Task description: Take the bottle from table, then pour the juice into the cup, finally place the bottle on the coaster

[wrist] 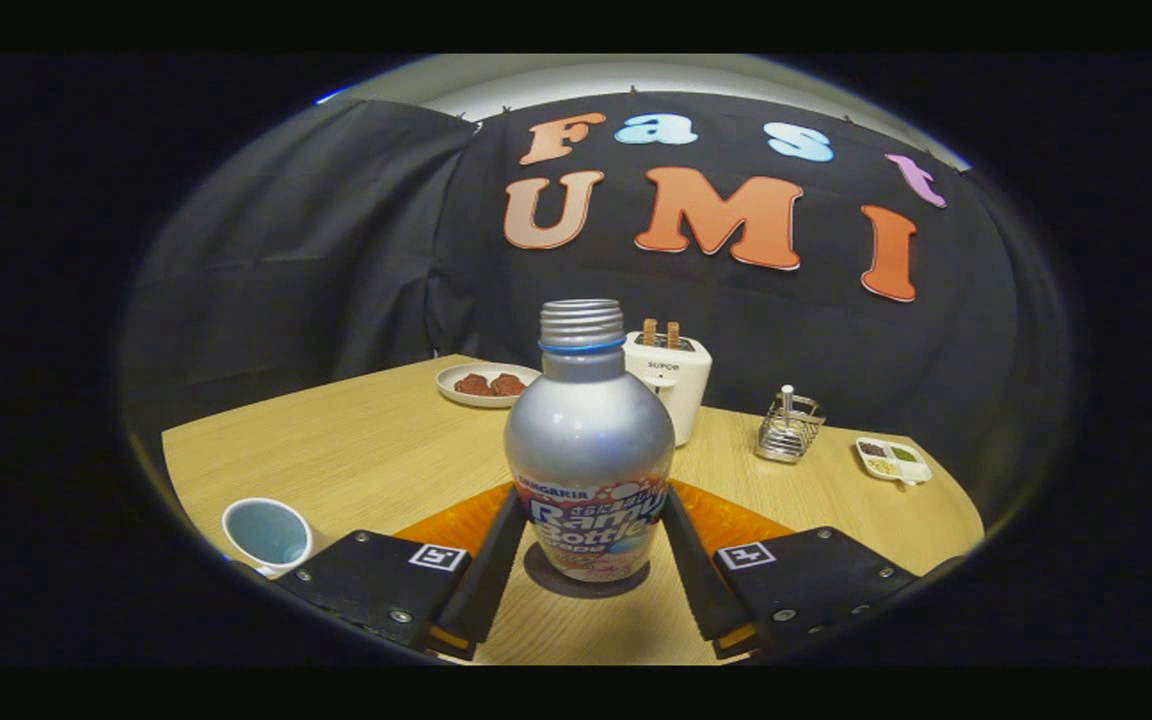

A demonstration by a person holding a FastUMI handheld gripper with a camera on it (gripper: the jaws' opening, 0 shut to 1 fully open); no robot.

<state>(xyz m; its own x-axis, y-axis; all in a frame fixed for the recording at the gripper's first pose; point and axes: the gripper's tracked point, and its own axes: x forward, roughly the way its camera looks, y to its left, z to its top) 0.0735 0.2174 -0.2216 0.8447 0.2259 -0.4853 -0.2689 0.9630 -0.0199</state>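
While the gripper clasped the silver capless metal bottle, both fingers pressed its label | it stood on the wooden table before the orange coaster | likely rigid, slick, spillable: hold mid-body, upright.

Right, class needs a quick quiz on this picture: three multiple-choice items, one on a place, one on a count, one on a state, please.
1. Where is the bottle?
A left of the tongs
B between the tongs' fingers
C far beyond the tongs

2. How many brown pieces stick up from the toaster?
A none
B four
C two

3. How is the bottle?
A upright, cap off
B lying down
C upright, capped

Answers:
1 B, a finger lies against each of its sides.
2 C, two stand side by side in the slots.
3 A, it stands straight with bare neck threads.
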